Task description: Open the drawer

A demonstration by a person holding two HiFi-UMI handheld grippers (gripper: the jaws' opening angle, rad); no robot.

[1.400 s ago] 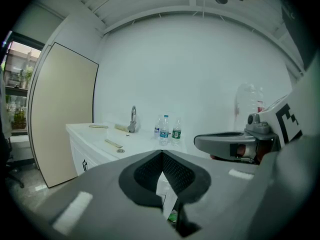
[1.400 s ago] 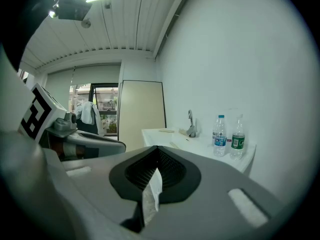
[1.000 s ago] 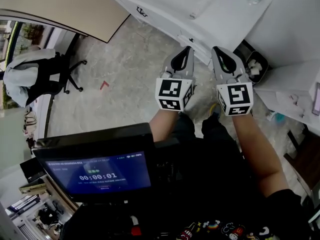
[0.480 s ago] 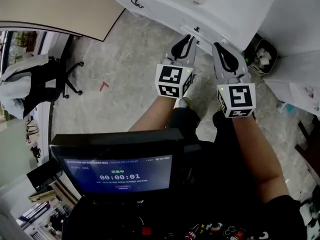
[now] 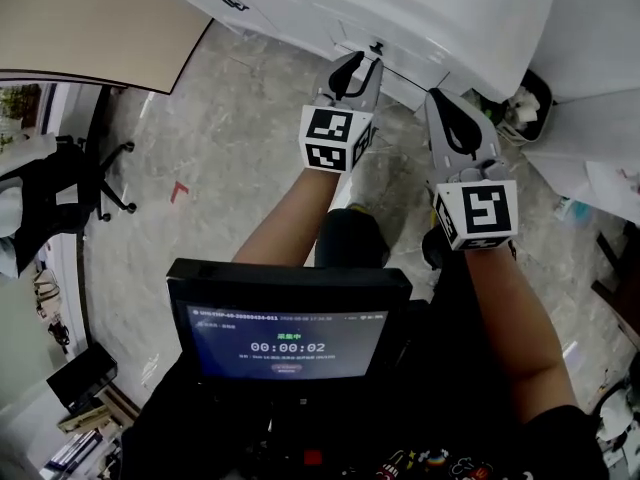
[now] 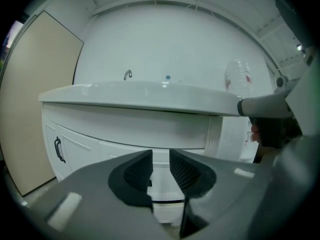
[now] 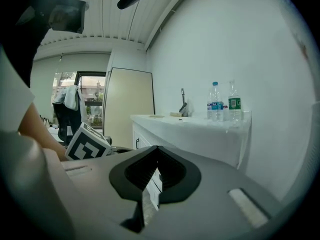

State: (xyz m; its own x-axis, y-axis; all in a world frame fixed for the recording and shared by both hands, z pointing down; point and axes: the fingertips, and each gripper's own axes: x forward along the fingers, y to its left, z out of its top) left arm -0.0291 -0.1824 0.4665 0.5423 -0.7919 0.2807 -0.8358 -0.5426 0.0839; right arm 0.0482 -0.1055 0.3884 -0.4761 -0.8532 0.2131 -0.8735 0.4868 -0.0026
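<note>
A white vanity cabinet [image 5: 300,8] fills the top of the head view. Its shut drawer carries a small dark knob [image 5: 377,46]. My left gripper [image 5: 360,63] reaches up to just short of that knob, its fingers a narrow gap apart with nothing between them. In the left gripper view the drawer front [image 6: 161,190] shows through that gap, under the left gripper [image 6: 160,166]. My right gripper [image 5: 440,98] hangs back and to the right, shut and empty. The right gripper [image 7: 157,151] has its pads touching and points along the cabinet's side.
A dark door handle [image 5: 232,0] sits left of the drawer. On the counter stand a faucet [image 6: 128,74] and water bottles [image 7: 215,101]. A bin of white scraps [image 5: 520,103] stands at the right, a beige panel [image 5: 80,18] and an office chair [image 5: 60,193] at the left.
The cabinet has come closer in the head view. My left gripper has moved forward to the drawer knob, while the right gripper has stayed behind it.
</note>
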